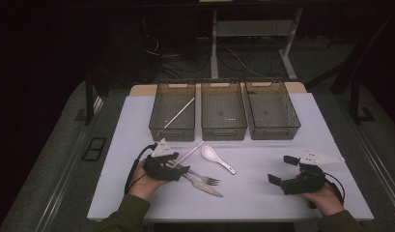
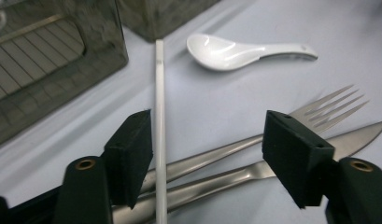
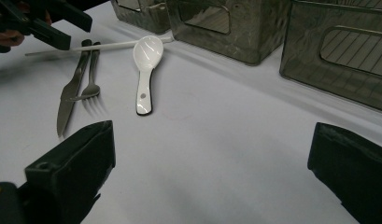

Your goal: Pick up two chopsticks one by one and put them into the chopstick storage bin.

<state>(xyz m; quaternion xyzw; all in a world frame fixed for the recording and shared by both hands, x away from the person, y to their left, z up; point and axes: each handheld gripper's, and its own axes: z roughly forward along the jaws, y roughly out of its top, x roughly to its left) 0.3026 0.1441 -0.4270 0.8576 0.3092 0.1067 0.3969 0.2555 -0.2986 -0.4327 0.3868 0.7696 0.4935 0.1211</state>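
Observation:
My left gripper (image 1: 179,168) is open, low over the table at the left. In the left gripper view, the left gripper (image 2: 209,130) straddles a white chopstick (image 2: 159,93), which runs close along the inner face of one jaw, and the handles of a steel fork (image 2: 328,105) and knife (image 2: 361,135). A white ceramic spoon (image 2: 235,49) lies beyond them. In the high view the chopstick (image 1: 192,151), spoon (image 1: 212,154), fork (image 1: 207,179) and knife (image 1: 207,188) lie together left of centre. My right gripper (image 1: 281,170) is open over bare table at the right, nothing between its jaws (image 3: 216,144).
Three dark see-through bins stand in a row at the back: left (image 1: 159,108), middle (image 1: 224,130), right (image 1: 272,130). A second white chopstick (image 1: 179,112) lies slanted in the left bin. A white cloth (image 1: 262,193) covers the table.

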